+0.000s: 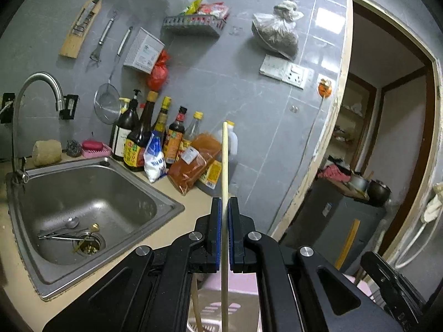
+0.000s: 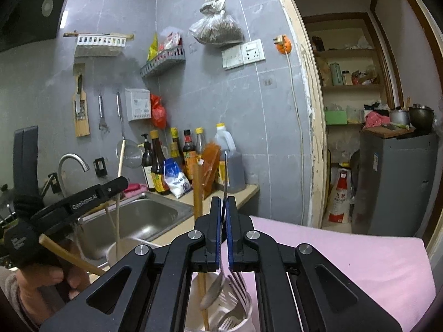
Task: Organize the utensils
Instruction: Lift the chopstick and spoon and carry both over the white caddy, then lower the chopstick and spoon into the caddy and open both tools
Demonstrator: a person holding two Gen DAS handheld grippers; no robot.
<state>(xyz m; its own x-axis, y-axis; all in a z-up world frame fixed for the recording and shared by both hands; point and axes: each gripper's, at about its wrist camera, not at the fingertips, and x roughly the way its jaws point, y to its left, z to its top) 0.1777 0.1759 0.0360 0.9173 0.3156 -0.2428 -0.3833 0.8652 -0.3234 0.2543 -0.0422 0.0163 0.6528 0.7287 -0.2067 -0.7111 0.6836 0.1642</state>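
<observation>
My left gripper (image 1: 224,200) is shut on a pale chopstick (image 1: 225,160) that stands upright between the blue pads. Its lower end drops toward a second chopstick (image 1: 197,304) below. The right wrist view shows that gripper (image 2: 121,184) over a pale cup (image 2: 110,251) holding more sticks. My right gripper (image 2: 224,199) is shut on the thin handle of a metal spoon (image 2: 214,287). The spoon's bowl hangs inside a white holder cup (image 2: 247,312), beside forks (image 2: 235,285) and a brown chopstick (image 2: 198,193).
A steel sink (image 1: 83,193) at left has several utensils (image 1: 66,229) lying by its drain. Sauce bottles (image 1: 155,138) and packets crowd the counter by the wall. A pink surface (image 2: 332,254) lies to the right, with a doorway beyond. A person's hand (image 2: 41,285) grips the left tool.
</observation>
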